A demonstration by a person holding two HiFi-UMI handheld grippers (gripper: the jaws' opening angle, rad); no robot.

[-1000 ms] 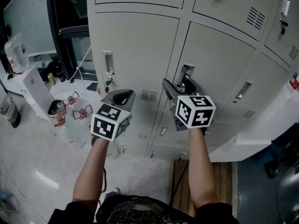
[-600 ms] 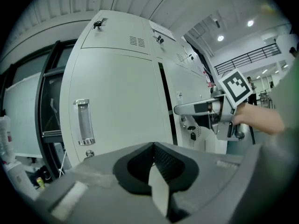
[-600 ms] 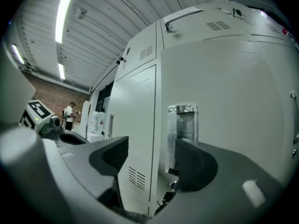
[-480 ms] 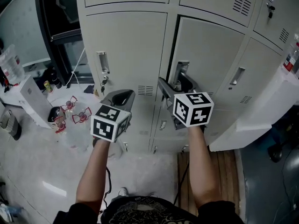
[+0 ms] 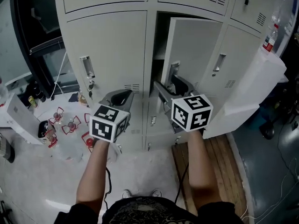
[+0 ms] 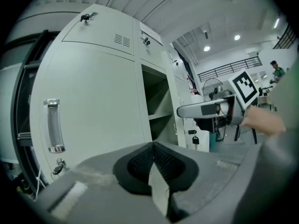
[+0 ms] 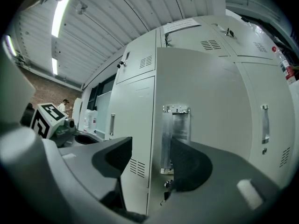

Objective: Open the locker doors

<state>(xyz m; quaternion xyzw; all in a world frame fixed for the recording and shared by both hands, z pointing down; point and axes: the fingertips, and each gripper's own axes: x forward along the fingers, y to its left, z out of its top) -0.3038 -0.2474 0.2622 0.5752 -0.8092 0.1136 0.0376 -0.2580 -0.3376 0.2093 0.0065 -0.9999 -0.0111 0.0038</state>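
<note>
The grey locker bank fills the head view. Its middle door (image 5: 194,45) stands partly open, with a dark compartment (image 5: 159,55) behind it. My right gripper (image 5: 170,85) is at that door's metal handle (image 5: 174,71). In the right gripper view the door edge and the handle (image 7: 175,134) lie between the jaws of my right gripper (image 7: 149,160). The jaws are closing, and a gap still shows at the left pad. My left gripper (image 5: 120,96) hangs shut and empty before the closed left door (image 5: 112,45), below its handle (image 5: 86,68). That handle (image 6: 53,125) also shows beyond my left gripper (image 6: 153,160).
Red wire-framed items (image 5: 70,125) and a white table edge (image 5: 18,115) lie at the left on the floor. A wooden pallet (image 5: 219,157) sits under the right lockers. A white box (image 5: 261,73) and a red-labelled bottle (image 5: 270,38) stand at the right.
The middle locker door has swung out from closed to partly open, with my right gripper staying at its handle. My left gripper has kept its place.
</note>
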